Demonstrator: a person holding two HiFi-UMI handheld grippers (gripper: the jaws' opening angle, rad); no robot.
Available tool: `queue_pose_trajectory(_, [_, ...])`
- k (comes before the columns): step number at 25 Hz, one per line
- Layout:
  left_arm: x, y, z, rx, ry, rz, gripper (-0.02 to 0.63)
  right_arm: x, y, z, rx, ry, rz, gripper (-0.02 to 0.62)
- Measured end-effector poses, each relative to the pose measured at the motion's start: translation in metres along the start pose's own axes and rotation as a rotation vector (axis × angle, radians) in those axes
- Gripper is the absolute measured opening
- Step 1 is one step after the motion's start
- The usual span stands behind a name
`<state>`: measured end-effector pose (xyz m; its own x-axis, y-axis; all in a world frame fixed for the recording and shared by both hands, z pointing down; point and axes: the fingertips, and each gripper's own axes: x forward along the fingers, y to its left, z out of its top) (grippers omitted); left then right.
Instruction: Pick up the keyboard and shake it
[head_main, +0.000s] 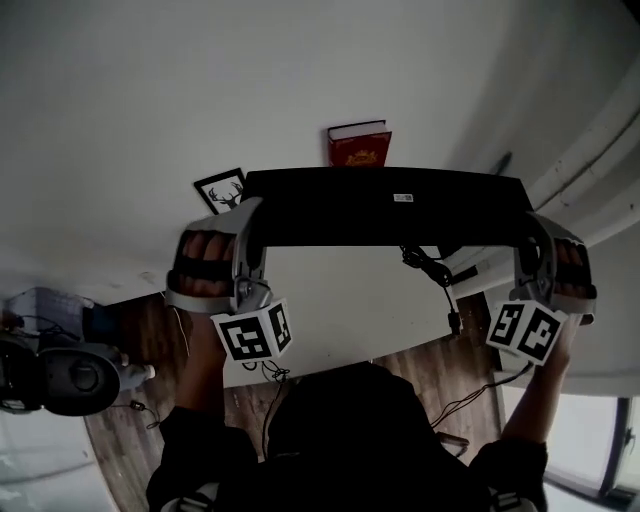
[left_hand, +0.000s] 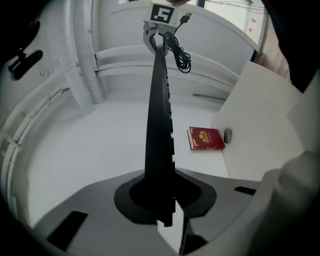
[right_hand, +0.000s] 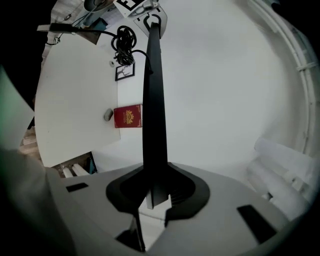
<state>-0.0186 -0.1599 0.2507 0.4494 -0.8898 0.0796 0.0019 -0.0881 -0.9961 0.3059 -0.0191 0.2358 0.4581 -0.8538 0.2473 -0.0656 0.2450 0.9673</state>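
Observation:
A black keyboard (head_main: 385, 206) hangs in the air above the white desk (head_main: 350, 300), underside toward the head camera, its cable (head_main: 432, 270) dangling. My left gripper (head_main: 250, 235) is shut on its left end and my right gripper (head_main: 528, 245) is shut on its right end. In the left gripper view the keyboard (left_hand: 159, 120) runs edge-on from my left gripper (left_hand: 167, 210) to the far gripper. The right gripper view shows the keyboard (right_hand: 152, 110) edge-on out of my right gripper (right_hand: 152, 200), coiled cable (right_hand: 122, 42) near its far end.
A red book (head_main: 359, 146) leans against the white wall at the desk's back; it shows as the book (left_hand: 205, 138) and the book (right_hand: 128, 116). A framed deer picture (head_main: 221, 190) stands left of it. A small grey object (left_hand: 228, 134) lies by the book.

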Motion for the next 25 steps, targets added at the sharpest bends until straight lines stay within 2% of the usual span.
queue_pose_trajectory(4, [-0.015, 0.001, -0.017, 0.017, 0.065, 0.025, 0.072, 0.041, 0.002, 0.026, 0.008, -0.082, -0.01, 0.095])
queue_pose_trajectory(7, [-0.048, 0.009, -0.041, 0.023, 0.147, 0.032, 0.072, 0.058, -0.005, 0.065, -0.007, -0.189, -0.011, 0.095])
queue_pose_trajectory(12, [-0.102, 0.017, -0.105, 0.011, 0.27, 0.039, 0.072, 0.077, -0.015, 0.168, -0.054, -0.378, -0.028, 0.095])
queue_pose_trajectory(17, [-0.124, 0.002, -0.134, 0.032, 0.379, 0.024, 0.072, 0.13, 0.002, 0.265, -0.077, -0.591, -0.025, 0.095])
queue_pose_trajectory(22, [-0.205, 0.026, -0.149, 0.028, 0.555, 0.029, 0.075, 0.104, -0.006, 0.375, -0.111, -0.799, -0.014, 0.095])
queue_pose_trajectory(25, [-0.234, 0.036, -0.156, 0.032, 0.648, 0.051, 0.078, 0.088, -0.011, 0.419, -0.098, -0.883, -0.015, 0.095])
